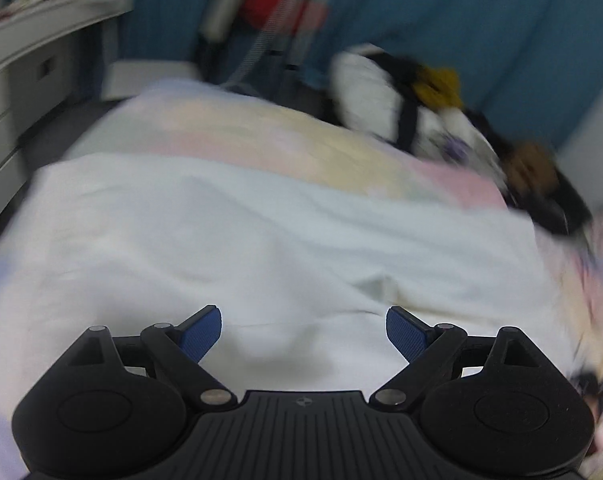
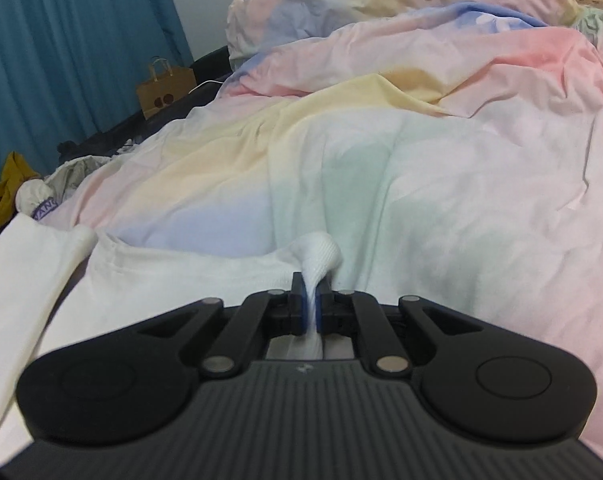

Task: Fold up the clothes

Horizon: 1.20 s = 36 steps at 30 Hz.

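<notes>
A white garment (image 1: 237, 240) lies spread on the bed over a pastel duvet. My left gripper (image 1: 303, 330) is open and empty just above its near part; the view is blurred by motion. In the right wrist view the same white garment (image 2: 173, 280) lies at the lower left with a sleeve (image 2: 25, 256) stretched out. My right gripper (image 2: 310, 304) is shut on a bunched edge of the white garment (image 2: 321, 254), which sticks up between the blue pads.
A pastel rainbow duvet (image 2: 421, 152) covers the bed. A heap of other clothes (image 1: 421, 104) lies at the far side, with a mustard piece (image 2: 9, 188). A brown paper bag (image 2: 165, 88) stands by the blue curtain (image 2: 69, 52). White drawers (image 1: 17, 92) are on the left.
</notes>
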Tool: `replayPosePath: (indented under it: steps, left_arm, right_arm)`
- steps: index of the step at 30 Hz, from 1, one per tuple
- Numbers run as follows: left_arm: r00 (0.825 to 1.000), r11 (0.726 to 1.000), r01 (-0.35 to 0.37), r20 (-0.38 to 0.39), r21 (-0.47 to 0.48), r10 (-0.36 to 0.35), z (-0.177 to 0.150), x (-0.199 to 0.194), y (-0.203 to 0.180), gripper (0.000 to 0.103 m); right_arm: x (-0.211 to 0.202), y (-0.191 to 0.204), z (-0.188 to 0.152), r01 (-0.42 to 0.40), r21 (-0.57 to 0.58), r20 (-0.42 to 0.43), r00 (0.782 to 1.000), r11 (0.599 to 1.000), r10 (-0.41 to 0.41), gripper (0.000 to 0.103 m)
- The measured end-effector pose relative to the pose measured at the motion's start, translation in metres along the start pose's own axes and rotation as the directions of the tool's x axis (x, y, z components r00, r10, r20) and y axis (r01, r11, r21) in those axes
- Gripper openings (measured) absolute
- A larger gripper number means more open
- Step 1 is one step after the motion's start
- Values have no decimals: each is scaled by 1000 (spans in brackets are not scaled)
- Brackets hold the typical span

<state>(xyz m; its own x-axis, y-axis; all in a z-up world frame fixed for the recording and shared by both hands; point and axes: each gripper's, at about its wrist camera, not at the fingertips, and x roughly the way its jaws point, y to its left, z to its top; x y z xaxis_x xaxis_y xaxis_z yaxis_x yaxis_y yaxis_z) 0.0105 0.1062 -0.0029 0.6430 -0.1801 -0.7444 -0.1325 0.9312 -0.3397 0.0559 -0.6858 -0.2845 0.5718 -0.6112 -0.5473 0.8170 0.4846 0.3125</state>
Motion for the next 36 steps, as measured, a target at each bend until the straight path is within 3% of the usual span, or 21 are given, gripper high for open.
replayPosePath:
  steps: [3,4,6,7,8,14,17,20,27,30,33,36]
  left_arm:
    - [998,975,-58,-50,-215,48,4,-29,62,91]
    - [997,950,-55,-72,-306,34,2,-36,85,91]
    - [993,869,-21,-108,-494,-38,-7,-42,124,91]
    - [988,830,-43,-145,-556,-46,-12,-41,138,91]
    - [982,813,-78,-184,-577,-36,-16,-37,146,90]
    - [955,787,-151,-295,-598,-41,-21,4,158,90]
    - [949,766,-141,-305,-627,-75,-20,17,165,88]
    - [938,769,-163,-338,-618,-73,-17,24,167,89]
    - [876,801,-288,-483,-525,-1,-11,44,158,89]
    - [859,797,-329,-512,-507,29,-6,52,156,89]
    - [859,795,-324,-511,-513,20,0,60,157,88]
    - [883,741,-282,-467,-609,-48,0,62,169,87]
  right_arm:
    - [-4,-7,1,-10,39,-10,1000,999,11,7]
    - [-5,-7,1,-8,41,-12,1000,999,9,7]
    - [-7,-5,1,-2,34,-14,1000,999,3,7]
    - [-9,-5,1,1,32,-14,1000,999,-1,7]
    - [-10,-4,1,5,31,-14,1000,1000,-5,7]
    - [-17,-8,4,10,39,-21,1000,999,-9,8]
    - [-19,-13,4,2,61,-29,1000,998,0,8]
    - [-21,-16,4,1,85,-35,999,996,2,8]
    - [-21,-11,1,16,49,-24,1000,999,-14,8]
    - [-20,-13,2,10,56,-25,1000,998,-9,8]
    - [-20,-13,2,6,58,-24,1000,998,-4,8]
    - [-20,-15,1,0,67,-25,1000,998,1,8]
